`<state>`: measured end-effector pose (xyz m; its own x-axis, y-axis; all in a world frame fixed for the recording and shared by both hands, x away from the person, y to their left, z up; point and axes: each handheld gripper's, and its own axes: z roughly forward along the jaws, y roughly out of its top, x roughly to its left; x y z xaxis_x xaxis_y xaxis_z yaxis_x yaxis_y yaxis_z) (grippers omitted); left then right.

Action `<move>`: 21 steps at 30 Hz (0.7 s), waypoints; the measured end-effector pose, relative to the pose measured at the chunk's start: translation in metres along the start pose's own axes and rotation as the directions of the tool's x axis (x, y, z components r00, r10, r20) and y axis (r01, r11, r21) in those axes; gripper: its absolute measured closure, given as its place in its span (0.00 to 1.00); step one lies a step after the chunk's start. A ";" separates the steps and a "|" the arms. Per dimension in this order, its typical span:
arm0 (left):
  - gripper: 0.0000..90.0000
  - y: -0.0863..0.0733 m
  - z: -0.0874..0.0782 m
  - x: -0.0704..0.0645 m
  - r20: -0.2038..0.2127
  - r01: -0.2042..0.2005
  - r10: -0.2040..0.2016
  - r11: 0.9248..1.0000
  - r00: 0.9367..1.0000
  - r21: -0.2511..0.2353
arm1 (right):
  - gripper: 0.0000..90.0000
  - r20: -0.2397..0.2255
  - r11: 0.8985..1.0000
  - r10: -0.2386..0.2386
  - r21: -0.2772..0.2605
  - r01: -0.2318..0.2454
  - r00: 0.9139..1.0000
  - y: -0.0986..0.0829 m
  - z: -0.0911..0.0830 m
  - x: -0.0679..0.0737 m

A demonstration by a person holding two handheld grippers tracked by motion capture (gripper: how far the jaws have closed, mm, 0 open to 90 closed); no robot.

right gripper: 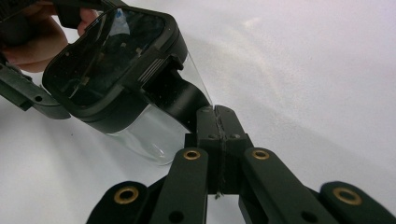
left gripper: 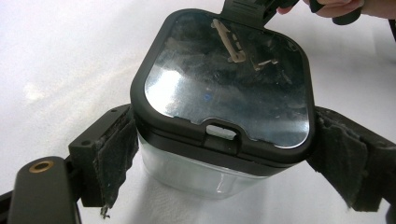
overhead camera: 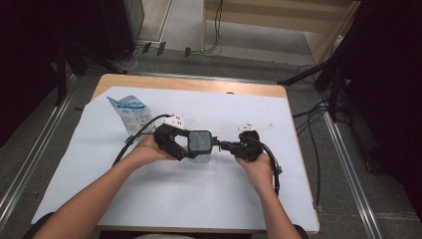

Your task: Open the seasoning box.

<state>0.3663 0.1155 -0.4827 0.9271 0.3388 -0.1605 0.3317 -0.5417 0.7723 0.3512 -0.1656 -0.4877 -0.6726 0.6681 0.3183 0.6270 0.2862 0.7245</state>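
Note:
A clear plastic container [overhead camera: 200, 155] with a black glossy lid [overhead camera: 200, 141] sits mid-table on the white sheet. My left gripper [overhead camera: 195, 149] comes in from the left and is shut on the container, its padded fingers [left gripper: 114, 154] pressed against both clear side walls [left gripper: 196, 175] under the lid [left gripper: 229, 79]. From the right, my right gripper [overhead camera: 223, 145] has its jaws together on a black tab [right gripper: 180, 98] at the lid's edge [right gripper: 107, 56]. In the right gripper view the container [right gripper: 144, 135] looks tilted, and the right gripper [right gripper: 217, 116] is pinched tight.
A crumpled clear-and-blue plastic bag [overhead camera: 130, 113] lies at the back left of the white sheet [overhead camera: 199, 199] covering the wooden table [overhead camera: 189, 83]. Cables [overhead camera: 273, 167] trail from both grippers. Black stands and floor cables surround the table.

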 end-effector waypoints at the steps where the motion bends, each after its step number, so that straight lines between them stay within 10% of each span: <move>1: 0.15 0.000 -0.001 0.000 -0.002 0.004 -0.004 1.000 1.000 -0.006 | 1.00 0.000 1.000 0.000 0.000 0.000 1.000 0.000 0.000 0.000; 21: 0.17 0.009 -0.010 -0.003 -0.012 -0.024 0.024 1.000 1.000 -0.013 | 1.00 -0.001 1.000 -0.004 0.006 0.004 1.000 0.000 0.000 0.000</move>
<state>0.3651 0.1176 -0.4690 0.9324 0.3355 -0.1345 0.3072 -0.5396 0.7839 0.3510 -0.1655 -0.4875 -0.6757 0.6660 0.3162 0.6265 0.2926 0.7224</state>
